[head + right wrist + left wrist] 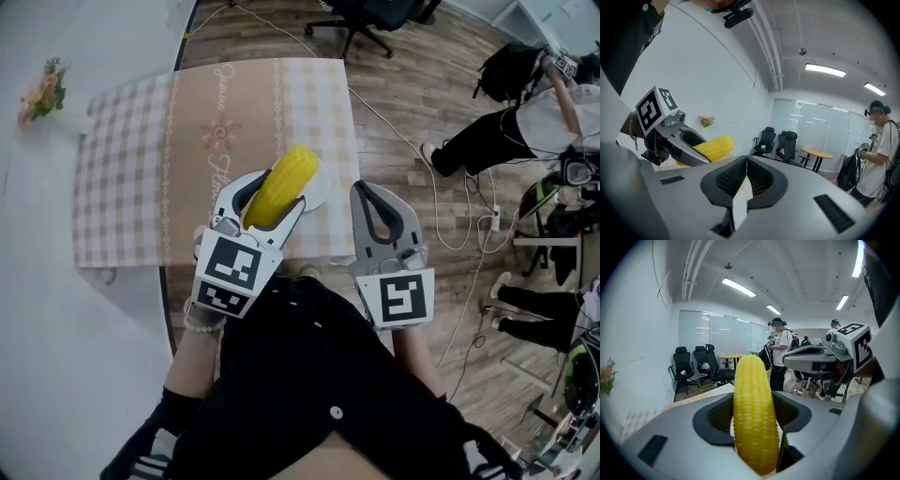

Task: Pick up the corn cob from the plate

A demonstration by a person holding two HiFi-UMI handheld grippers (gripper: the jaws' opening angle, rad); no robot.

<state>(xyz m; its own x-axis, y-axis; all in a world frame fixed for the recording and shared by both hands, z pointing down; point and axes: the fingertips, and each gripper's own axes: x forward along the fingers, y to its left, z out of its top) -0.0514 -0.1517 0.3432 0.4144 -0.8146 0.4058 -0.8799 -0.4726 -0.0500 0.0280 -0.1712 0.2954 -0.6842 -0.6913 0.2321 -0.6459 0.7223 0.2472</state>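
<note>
A yellow corn cob (279,188) is clamped between the jaws of my left gripper (264,200), lifted above the white plate (317,198) near the table's front edge. In the left gripper view the corn cob (754,413) stands upright between the grey jaws, its tip pointing away. My right gripper (378,217) hovers to the right of the left one, just past the table edge, jaws shut with nothing between them. From the right gripper view the corn cob (712,146) shows at left in the left gripper (670,136), and the right gripper's (746,176) jaws meet.
The table carries a checked beige cloth (131,159). A small flower bunch (42,92) sits at the far left. Black office chairs (696,364) and a round table (816,155) stand further off. A person (525,122) stands at the right, with cables (450,216) on the wooden floor.
</note>
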